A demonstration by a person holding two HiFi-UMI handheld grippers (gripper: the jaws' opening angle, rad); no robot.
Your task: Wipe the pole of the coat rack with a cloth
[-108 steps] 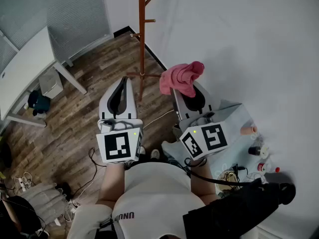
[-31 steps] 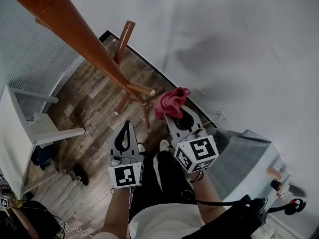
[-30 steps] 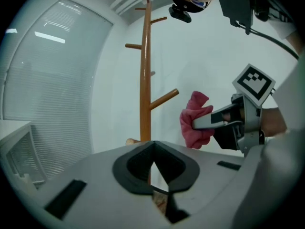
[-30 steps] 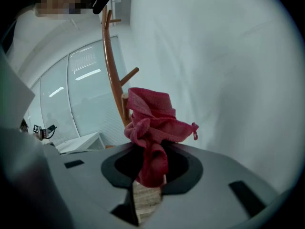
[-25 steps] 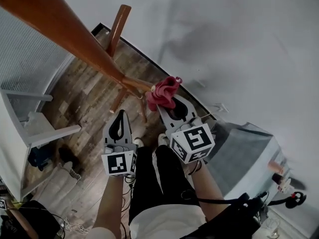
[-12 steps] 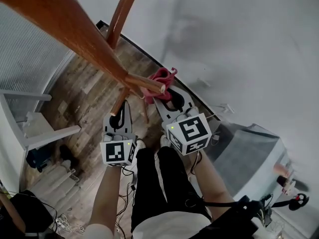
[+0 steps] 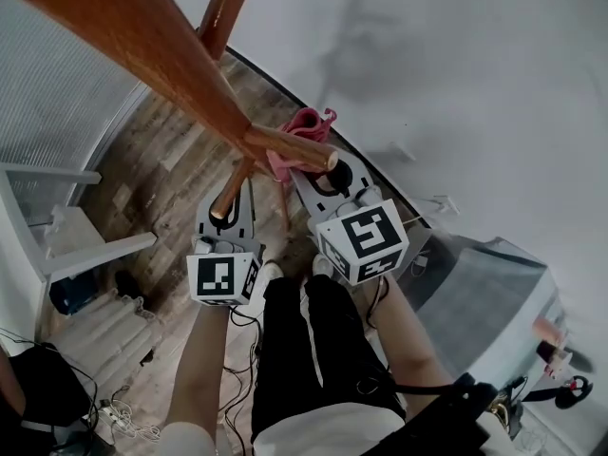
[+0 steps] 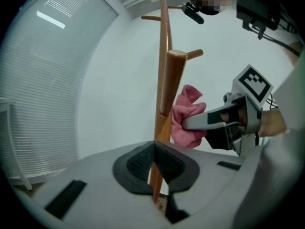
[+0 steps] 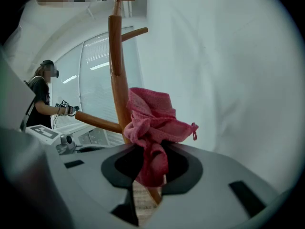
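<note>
In R claw (image 9: 150, 151) pink cloth (image 9: 152, 120) is pinched & held against coat-rack pole (image 9: 117, 70), beside a peg (image 9: 97, 123). L claw (image 8: 154, 148) is pressed together, nothing gripped; pole is seen just beyond it.

A wood floor (image 7: 161, 174) meets a white wall (image 7: 456, 65). Blinds (image 7: 57, 93) hang at left, with a white table (image 7: 38, 245) near them, a dark bag (image 7: 71, 293) beside it, cables (image 7: 114, 416) on the floor, a grey box (image 7: 484, 293) at right
</note>
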